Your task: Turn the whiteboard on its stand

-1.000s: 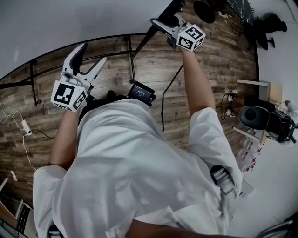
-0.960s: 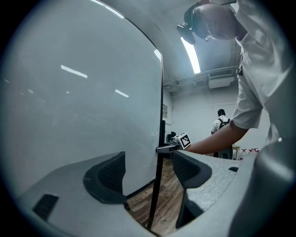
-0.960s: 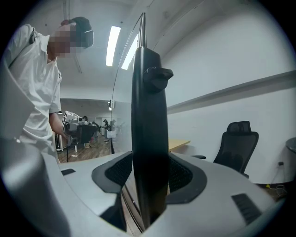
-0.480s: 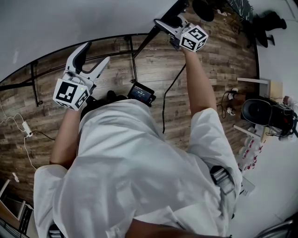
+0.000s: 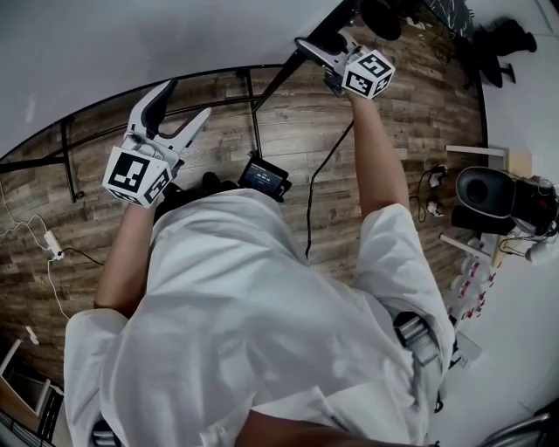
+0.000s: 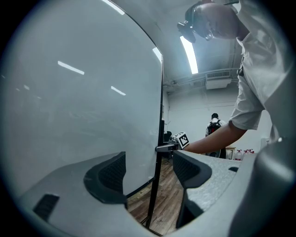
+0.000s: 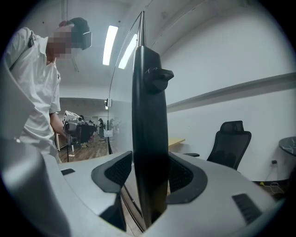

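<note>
The whiteboard [image 5: 131, 44] fills the top left of the head view, its black stand bars [image 5: 253, 113] on the wooden floor below it. My right gripper [image 5: 316, 44] is at the board's right end, shut on its black edge frame [image 7: 148, 139], which stands upright between the two pads. My left gripper [image 5: 183, 99] is held open close in front of the board's face [image 6: 69, 92], nothing between its jaws [image 6: 148, 171]. The left gripper view shows the frame [image 6: 159, 152] edge-on with the right gripper [image 6: 173, 144] on it.
A black cable [image 5: 310, 201] and a small black device [image 5: 266, 177] lie on the floor by my feet. A power strip [image 5: 54, 246] is at the left. Chairs [image 5: 384, 17], shelving and a round black object [image 5: 489, 196] are at the right. An office chair [image 7: 229, 143] stands behind the board.
My right gripper has shifted a little to the right, and the board's edge has gone with it. The left gripper has barely moved and stays open.
</note>
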